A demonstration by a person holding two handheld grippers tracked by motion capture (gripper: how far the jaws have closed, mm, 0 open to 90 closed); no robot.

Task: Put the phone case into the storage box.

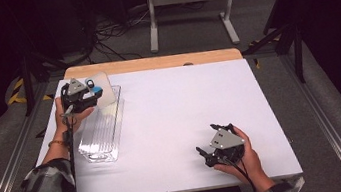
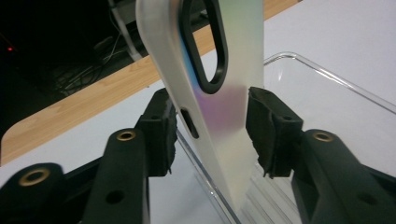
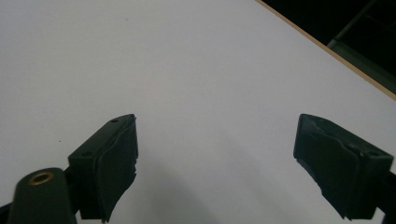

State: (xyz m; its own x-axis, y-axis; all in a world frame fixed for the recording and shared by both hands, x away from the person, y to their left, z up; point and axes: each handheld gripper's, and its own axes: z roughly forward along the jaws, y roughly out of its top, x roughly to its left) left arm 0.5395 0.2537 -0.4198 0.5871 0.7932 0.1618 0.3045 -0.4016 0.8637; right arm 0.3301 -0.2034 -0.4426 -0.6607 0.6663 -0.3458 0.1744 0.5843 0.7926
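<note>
A translucent, iridescent phone case (image 2: pixel 233 107) with a black oval camera ring stands almost upright, its lower end in a clear plastic tray (image 2: pixel 327 74). My left gripper (image 2: pixel 210 130) is open, with the case between its pads and a little slack on each side. From above, the case (image 1: pixel 103 93) and left gripper (image 1: pixel 91 93) are at the far end of the tray (image 1: pixel 101 136), near the table's far left corner. At the near right, my right gripper (image 1: pixel 206 155) rests low over the white tabletop. Its jaws (image 3: pixel 215 154) are wide open with nothing between them.
The white tabletop (image 1: pixel 185 104) has a wooden strip (image 1: pixel 153 62) along its far edge. Beyond it are a white frame stand (image 1: pixel 190 2) and cables on the floor. The tray's ribbed bottom runs toward the near side.
</note>
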